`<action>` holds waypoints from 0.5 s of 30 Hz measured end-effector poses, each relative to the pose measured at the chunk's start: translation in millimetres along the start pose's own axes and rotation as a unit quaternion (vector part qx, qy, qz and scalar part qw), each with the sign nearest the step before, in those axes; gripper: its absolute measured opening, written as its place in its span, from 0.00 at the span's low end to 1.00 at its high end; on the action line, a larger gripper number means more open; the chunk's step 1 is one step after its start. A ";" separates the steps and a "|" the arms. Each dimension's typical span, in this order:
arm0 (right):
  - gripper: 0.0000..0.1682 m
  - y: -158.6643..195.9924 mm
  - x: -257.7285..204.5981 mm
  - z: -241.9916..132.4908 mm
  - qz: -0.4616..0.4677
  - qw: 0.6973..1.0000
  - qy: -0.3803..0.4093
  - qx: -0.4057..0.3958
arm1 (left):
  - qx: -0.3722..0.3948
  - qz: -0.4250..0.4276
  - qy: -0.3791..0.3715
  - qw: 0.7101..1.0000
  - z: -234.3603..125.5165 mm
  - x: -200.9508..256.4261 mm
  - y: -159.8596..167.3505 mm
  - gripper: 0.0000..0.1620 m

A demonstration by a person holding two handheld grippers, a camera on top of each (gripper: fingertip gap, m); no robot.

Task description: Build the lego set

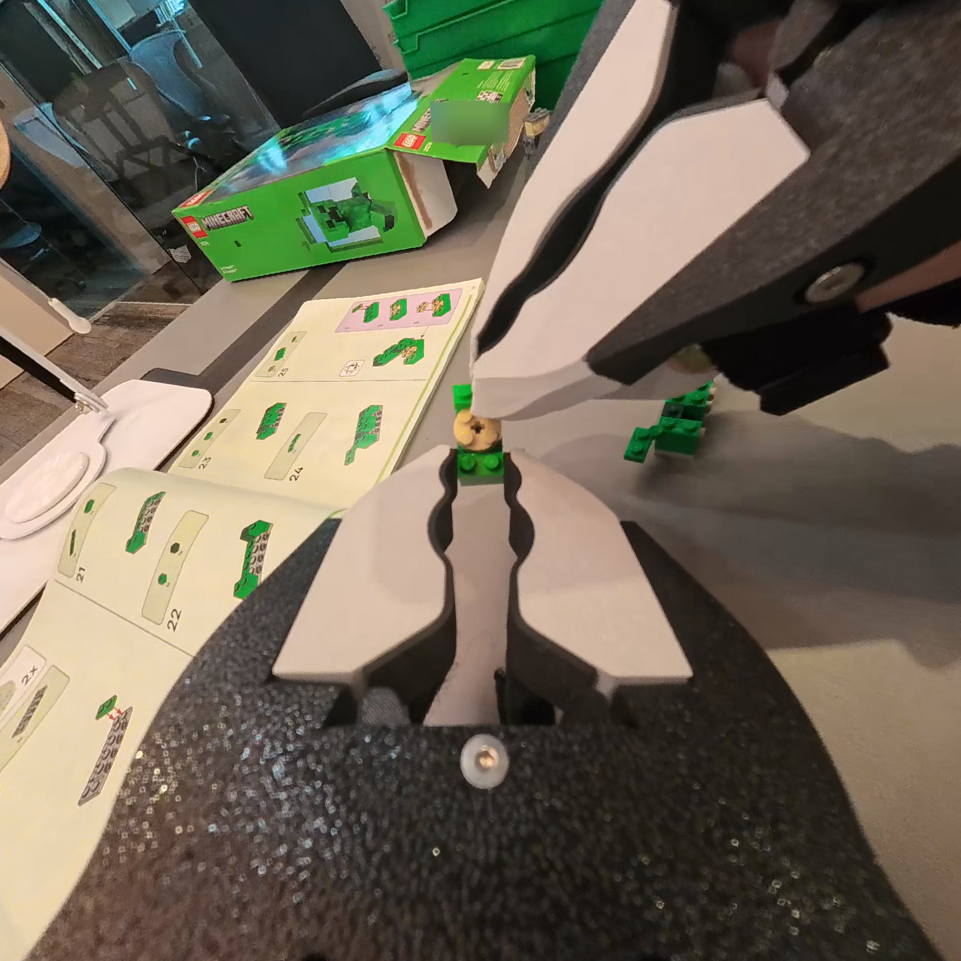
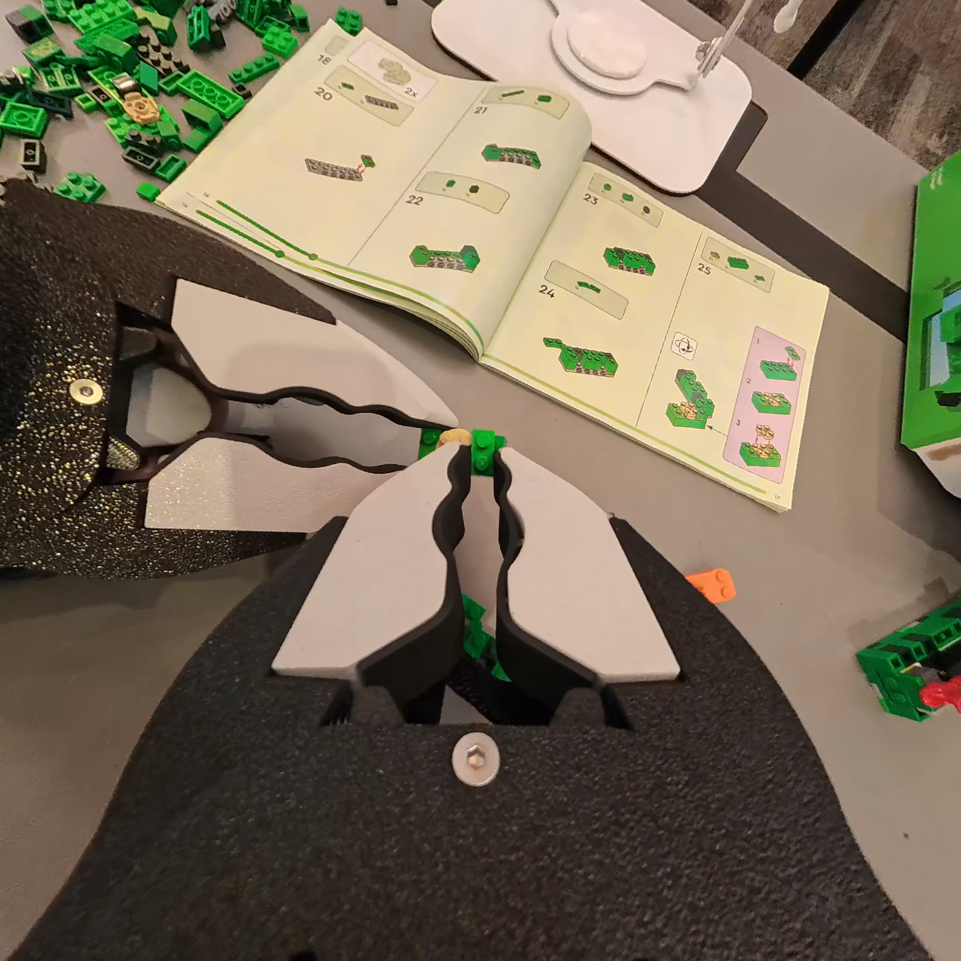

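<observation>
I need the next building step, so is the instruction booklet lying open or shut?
Open. The instruction booklet lies spread on the grey table, two facing pages of step drawings up, its left page arched.

Bricks (image 2: 130, 93): glossy plastic. Booklet (image 2: 468, 208): matt paper. Box (image 1: 312, 208): glossy card. Table (image 2: 676, 546): smooth, matt. Gripper (image 2: 481, 457) body: rough, grainy blk plastic.
</observation>
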State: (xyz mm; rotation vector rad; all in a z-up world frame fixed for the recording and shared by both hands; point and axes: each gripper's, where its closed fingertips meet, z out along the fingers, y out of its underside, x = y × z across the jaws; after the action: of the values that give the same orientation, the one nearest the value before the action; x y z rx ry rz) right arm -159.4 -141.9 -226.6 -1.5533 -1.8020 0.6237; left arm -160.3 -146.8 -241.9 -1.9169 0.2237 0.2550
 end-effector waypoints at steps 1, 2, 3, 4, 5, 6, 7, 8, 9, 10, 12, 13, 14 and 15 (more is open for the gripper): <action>0.05 0.2 0.0 -0.2 0.001 1.000 -0.001 -0.001 | 0.000 0.000 0.000 1.000 0.0 0.3 0.0 0.10; 0.05 0.3 0.3 -0.4 0.004 1.000 -0.001 -0.001 | 0.000 0.001 0.000 1.000 0.0 0.3 0.0 0.10; 0.05 0.6 0.7 -0.5 0.005 1.000 0.000 -0.002 | 0.000 0.002 0.001 1.000 0.2 0.5 0.0 0.10; 0.05 0.8 1.3 -0.6 0.007 1.000 0.002 -0.003 | -0.001 0.002 0.001 1.000 0.3 0.7 0.1 0.10; 0.05 1.0 1.7 -0.8 0.007 1.000 0.004 -0.004 | -0.001 0.003 0.001 1.000 0.3 0.9 0.2 0.10; 0.05 1.0 2.0 -0.8 0.007 1.000 0.005 -0.004 | -0.001 0.004 0.001 1.000 0.3 0.9 0.2 0.10; 0.05 1.1 1.9 -0.8 0.007 1.000 0.006 -0.005 | -0.001 0.004 0.002 1.000 0.3 1.1 0.1 0.10; 0.06 1.2 1.4 -0.6 0.008 1.000 0.005 -0.005 | 0.000 0.004 0.002 1.000 0.3 1.2 -0.1 0.10; 0.07 1.4 0.7 -0.3 0.009 1.000 0.002 -0.006 | 0.000 0.005 0.002 1.000 0.3 1.3 -0.3 0.10; 0.07 1.7 -0.3 0.0 0.011 1.000 -0.002 -0.007 | 0.001 0.005 0.003 1.000 0.3 1.5 -0.4 0.10; 0.07 2.3 -1.8 0.8 0.013 1.000 -0.008 -0.008 | 0.000 0.006 0.004 1.000 0.4 1.9 -0.3 0.10; 0.07 2.5 -1.6 1.0 0.013 1.000 -0.008 -0.008 | 0.000 0.006 0.004 1.000 0.5 2.0 -0.3 0.10; 0.07 2.5 -1.4 0.9 0.013 1.000 -0.009 -0.008 | 0.000 0.006 0.004 1.000 0.5 2.2 -0.3 0.10; 0.07 2.4 -1.0 0.8 0.013 1.000 -0.009 -0.007 | 0.000 0.006 0.004 1.000 0.5 2.0 -0.4 0.10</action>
State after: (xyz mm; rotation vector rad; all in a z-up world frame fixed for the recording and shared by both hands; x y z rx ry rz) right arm -158.3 -142.4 -229.1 -1.5874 -1.8062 0.6399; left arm -158.3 -146.3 -242.3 -1.9173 0.2407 0.2541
